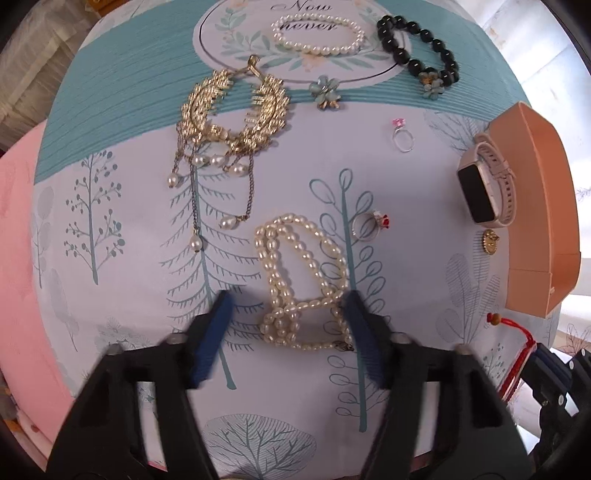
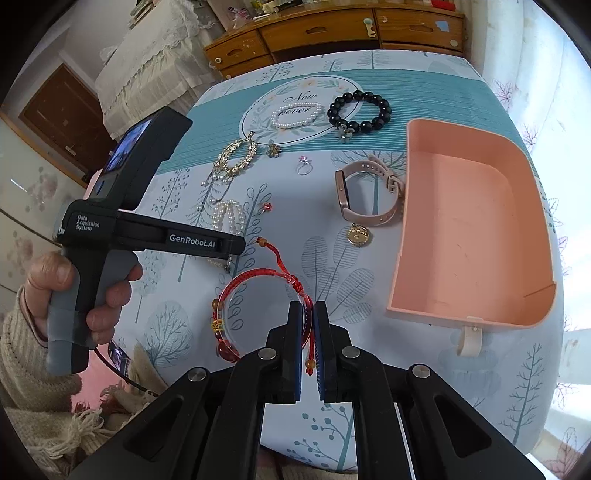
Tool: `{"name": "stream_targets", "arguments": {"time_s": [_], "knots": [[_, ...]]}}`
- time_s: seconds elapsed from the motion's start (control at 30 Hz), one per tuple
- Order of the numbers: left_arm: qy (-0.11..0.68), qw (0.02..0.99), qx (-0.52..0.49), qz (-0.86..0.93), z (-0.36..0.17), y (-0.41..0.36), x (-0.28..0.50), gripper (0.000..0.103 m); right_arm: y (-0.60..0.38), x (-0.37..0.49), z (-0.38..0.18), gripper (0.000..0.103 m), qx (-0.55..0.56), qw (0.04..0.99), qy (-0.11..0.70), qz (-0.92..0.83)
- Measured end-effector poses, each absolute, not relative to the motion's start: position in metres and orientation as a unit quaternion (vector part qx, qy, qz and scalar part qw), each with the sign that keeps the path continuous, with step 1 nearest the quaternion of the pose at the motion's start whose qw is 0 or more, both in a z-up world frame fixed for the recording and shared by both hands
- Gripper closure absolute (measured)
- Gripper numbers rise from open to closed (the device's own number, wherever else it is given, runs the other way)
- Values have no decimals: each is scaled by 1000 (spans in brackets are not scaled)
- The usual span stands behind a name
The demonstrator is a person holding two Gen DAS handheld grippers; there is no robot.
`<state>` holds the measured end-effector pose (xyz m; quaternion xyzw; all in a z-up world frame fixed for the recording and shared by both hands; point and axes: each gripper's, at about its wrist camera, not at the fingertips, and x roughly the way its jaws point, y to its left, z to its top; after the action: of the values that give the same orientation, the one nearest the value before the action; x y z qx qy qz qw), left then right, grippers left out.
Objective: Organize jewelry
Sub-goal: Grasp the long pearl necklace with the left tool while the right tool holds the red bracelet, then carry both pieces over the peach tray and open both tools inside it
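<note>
Left gripper (image 1: 288,317) points straight down over the table (image 1: 110,258), jaws partly spread and straddling the heaped pearl necklace (image 1: 299,280). The right blue pad (image 1: 364,332) sits at the necklace's edge, the left pad is clear of it; no grip on the beads that I can see. In the right wrist view the person's hand (image 2: 74,291) holds the left gripper's handle, and its body covers part of the necklace.

Right gripper (image 2: 308,325) has its jaws pressed together, pinching the cord of the red string bracelet (image 2: 258,306). The bracelet hangs from the pads above the near middle of the table, left of the pink tray (image 2: 472,221).

The tray sits at the right edge of the table, open and bare inside.

Rest of the jewelry lies flat on the tablecloth:
- pink watch (image 2: 365,192) touching the tray's left wall, gold round pendant (image 2: 357,234) just near of it
- white pearl bracelet (image 1: 317,35) and black bead bracelet (image 1: 417,48) at the far side, the black one to the right
- gold necklace with pearl drops (image 1: 229,122) far left
- two blue flower pieces (image 1: 327,92) below the bracelets
- clear ring with pink stone (image 1: 402,136) mid-table
- silver ring with red stone (image 1: 369,223) just right of the pearl necklace
</note>
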<state>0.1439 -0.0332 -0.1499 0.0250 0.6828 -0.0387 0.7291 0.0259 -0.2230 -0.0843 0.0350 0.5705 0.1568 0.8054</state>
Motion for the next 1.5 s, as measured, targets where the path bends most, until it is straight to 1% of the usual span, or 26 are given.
{"name": "stream_targets", "arguments": {"time_s": [0.03, 0.07, 0.2, 0.23, 0.37, 0.5, 0.67, 0.77, 0.97, 1.07, 1.13, 1.23, 1.5], "knots": [[681, 730, 29, -43, -148, -36, 144, 83, -225, 26, -84, 97, 38, 806, 570, 156], [682, 729, 30, -47, -149, -38, 145, 95, -226, 24, -83, 97, 40, 806, 569, 155], [680, 730, 16, -60, -146, -39, 145, 97, -232, 23, -82, 97, 48, 808, 567, 154], [676, 734, 5, -67, -144, -40, 145, 100, -233, 22, -82, 97, 50, 808, 566, 154], [662, 745, -16, -78, -125, -46, 143, 100, -238, 18, -75, 97, 53, 814, 557, 156], [633, 767, -19, -105, -91, -70, 137, 100, -247, 15, -63, 97, 64, 822, 544, 154], [587, 795, -18, -151, -26, -90, 134, 100, -266, 11, -39, 97, 84, 840, 518, 139], [555, 812, -14, -180, 22, -90, 124, 100, -282, 10, -22, 97, 95, 853, 498, 124], [486, 839, -12, -244, 109, -130, 117, 100, -320, 12, 3, 97, 115, 874, 466, 74], [462, 845, -4, -269, 133, -154, 116, 100, -341, 15, 7, 97, 120, 879, 460, 36], [455, 846, 3, -278, 137, -170, 117, 100, -352, 19, 6, 97, 117, 880, 459, 13], [463, 840, 7, -284, 125, -193, 124, 100, -363, 25, -4, 97, 120, 877, 465, -7], [510, 816, 19, -270, 50, -227, 142, 100, -371, 39, -57, 97, 123, 850, 511, -31]]}}
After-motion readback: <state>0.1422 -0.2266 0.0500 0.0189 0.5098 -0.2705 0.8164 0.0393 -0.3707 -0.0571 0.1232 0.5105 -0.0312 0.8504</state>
